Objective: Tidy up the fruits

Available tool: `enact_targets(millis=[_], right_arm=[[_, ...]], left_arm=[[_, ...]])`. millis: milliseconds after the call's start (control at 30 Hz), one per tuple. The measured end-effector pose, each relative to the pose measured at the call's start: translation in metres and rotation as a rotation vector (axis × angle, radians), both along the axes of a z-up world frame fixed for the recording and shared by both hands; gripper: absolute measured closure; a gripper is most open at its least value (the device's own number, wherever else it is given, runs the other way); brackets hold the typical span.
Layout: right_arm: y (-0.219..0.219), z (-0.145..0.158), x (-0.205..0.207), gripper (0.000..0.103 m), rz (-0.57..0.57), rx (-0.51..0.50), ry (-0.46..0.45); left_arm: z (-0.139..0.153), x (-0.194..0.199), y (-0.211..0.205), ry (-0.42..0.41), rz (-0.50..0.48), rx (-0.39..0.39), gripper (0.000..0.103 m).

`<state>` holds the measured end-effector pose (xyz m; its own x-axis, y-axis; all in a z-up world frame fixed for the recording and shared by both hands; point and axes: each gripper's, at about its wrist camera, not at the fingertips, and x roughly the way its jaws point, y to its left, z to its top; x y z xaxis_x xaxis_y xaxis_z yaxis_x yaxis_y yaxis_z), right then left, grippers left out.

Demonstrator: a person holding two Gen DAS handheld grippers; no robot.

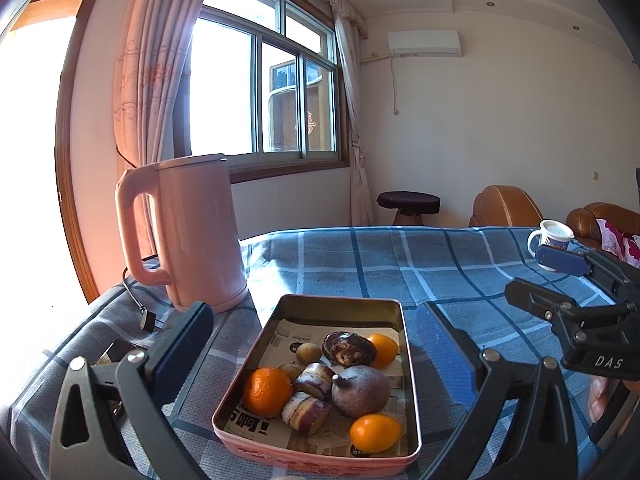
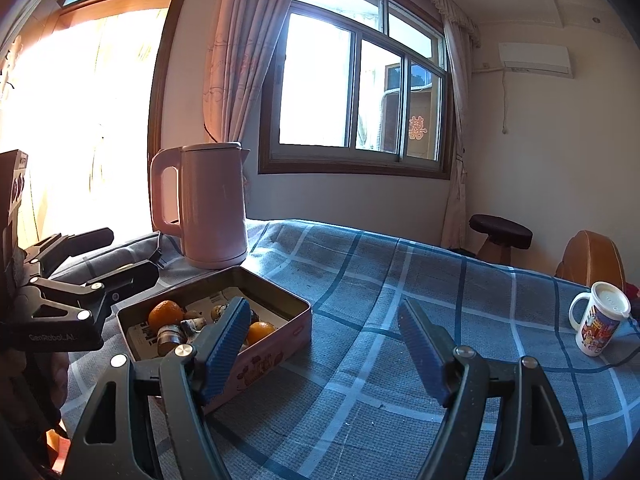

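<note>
— Nearest, the left gripper (image 1: 316,344) hangs with fingers spread wide over the tin (image 1: 410,364). The right gripper (image 2: 320,344)?
— Gaping too, empty, beside it. The tin's long axis runs away toward the kettle (image 1: 196,236), fruits (image 1: 360,390) inside.

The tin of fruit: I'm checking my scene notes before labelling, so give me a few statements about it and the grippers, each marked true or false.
1. The tin holds three orange fruits. True.
2. The left gripper is shut on an orange fruit. False: its fingers stand wide apart with nothing between them.
3. The pink kettle stands on the checked cloth behind the tin. True.
4. The mug sits inside the tin. False: it stands apart on the cloth, far to the right.
5. The right gripper is open. True.
</note>
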<state>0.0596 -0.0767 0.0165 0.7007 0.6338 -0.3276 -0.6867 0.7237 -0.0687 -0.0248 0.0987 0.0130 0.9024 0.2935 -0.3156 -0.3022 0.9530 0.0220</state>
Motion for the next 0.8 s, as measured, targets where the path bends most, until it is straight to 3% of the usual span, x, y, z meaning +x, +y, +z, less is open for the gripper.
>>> enact_targets(millis=[200,467,800], right_arm=[[-0.003,0.003,-0.005,0.026,-0.004,-0.002,-0.024],[-0.006,0.001,-0.005,0.026,-0.008,-0.006,-0.022],[-0.017,-0.004,-0.001,0.025,-0.039,-0.013,-0.012]], left_arm=[[0.001,0.002,-0.006,0.004,-0.008,0.019,0.0],[-0.002,0.005,-0.004,0.008,-0.032,-0.024,0.0],[-0.004,0.005,-0.006,0.012,-0.027,-0.019,0.0]])
